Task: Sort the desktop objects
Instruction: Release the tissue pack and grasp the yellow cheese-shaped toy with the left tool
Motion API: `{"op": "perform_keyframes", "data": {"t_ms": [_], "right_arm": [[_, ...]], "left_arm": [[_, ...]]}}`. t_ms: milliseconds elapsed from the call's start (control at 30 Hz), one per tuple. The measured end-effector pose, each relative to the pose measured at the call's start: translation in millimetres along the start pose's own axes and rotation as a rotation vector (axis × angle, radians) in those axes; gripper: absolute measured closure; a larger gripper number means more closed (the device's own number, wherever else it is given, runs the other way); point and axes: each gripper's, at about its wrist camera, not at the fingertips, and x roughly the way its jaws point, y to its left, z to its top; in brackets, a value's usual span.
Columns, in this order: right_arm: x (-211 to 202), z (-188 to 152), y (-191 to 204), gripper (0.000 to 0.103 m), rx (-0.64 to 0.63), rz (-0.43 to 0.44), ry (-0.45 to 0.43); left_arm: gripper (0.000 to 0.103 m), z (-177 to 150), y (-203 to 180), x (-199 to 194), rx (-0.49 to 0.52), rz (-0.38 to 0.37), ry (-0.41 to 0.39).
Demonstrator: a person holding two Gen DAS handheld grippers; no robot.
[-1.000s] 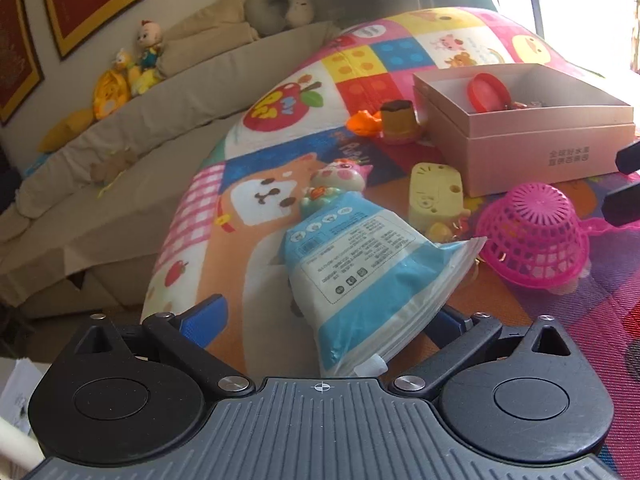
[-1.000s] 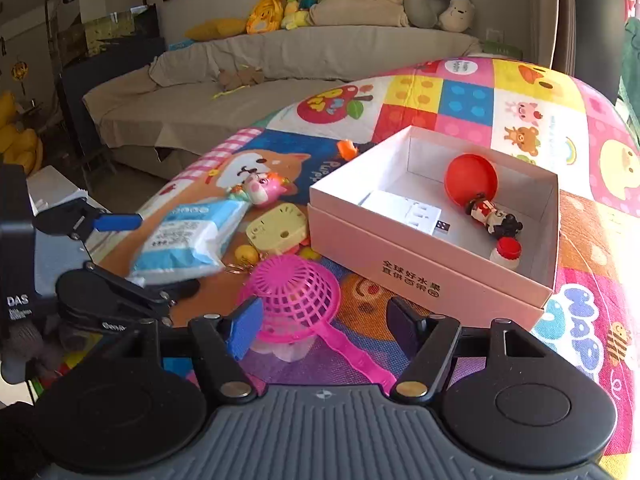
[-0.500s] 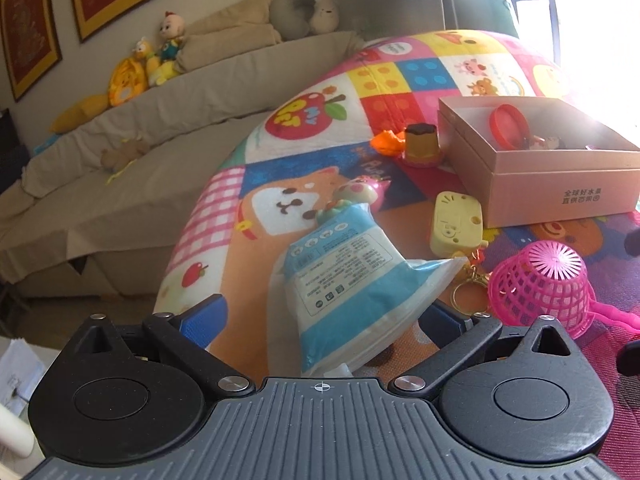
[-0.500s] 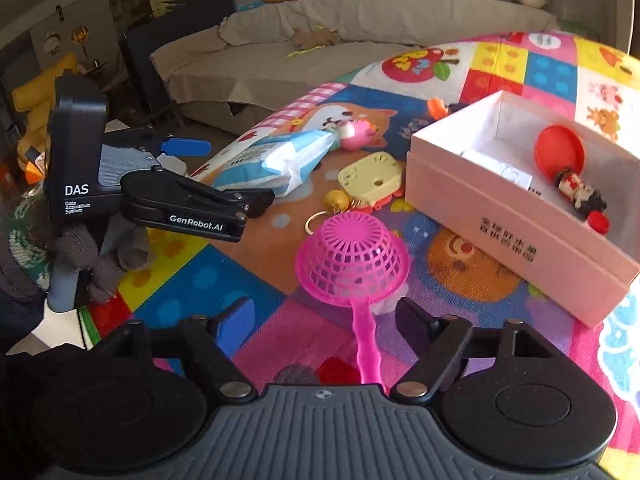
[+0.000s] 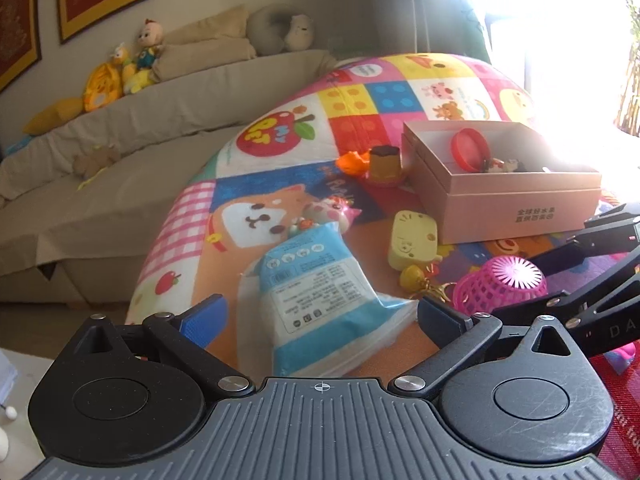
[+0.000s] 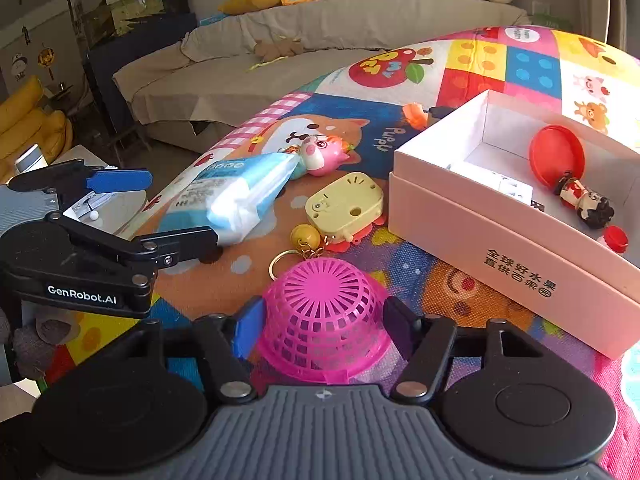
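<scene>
Pink basket [image 6: 324, 312] between closing right gripper [image 6: 324, 320] fingers, tilted downward.

We see a pink plastic mesh basket [image 6: 324, 320] upside down on the colourful mat, near an open pink cardboard box [image 6: 516, 248]. A blue-and-white soft tissue pack [image 6: 228, 196] lies flat beside a yellow plastic toy case [image 6: 344, 204].

Both handheld tools share one build: a ribbed grey body, two round black housings, black linkage arms with silver screws, blue-padded fingers [image 6: 248, 326]. The left gripper [image 6: 168, 216] carries white "GenRobot.AI" lettering; a grey knitted glove [image 6: 38, 338] sits beneath it
</scene>
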Motion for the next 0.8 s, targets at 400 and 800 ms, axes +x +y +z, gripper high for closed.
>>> {"op": "perform_keyframes", "data": {"t_ms": [400, 800], "right_arm": [[-60, -51, -71, 0.025, 0.218, -0.216, -0.072], [-62, -70, -96, 0.01, 0.356, -0.265, -0.146]], "left_arm": [[0.0, 12, -5, 30, 0.096, 0.153, 0.023], [0.024, 38, -61, 68, 0.124, -0.043, 0.029]]}}
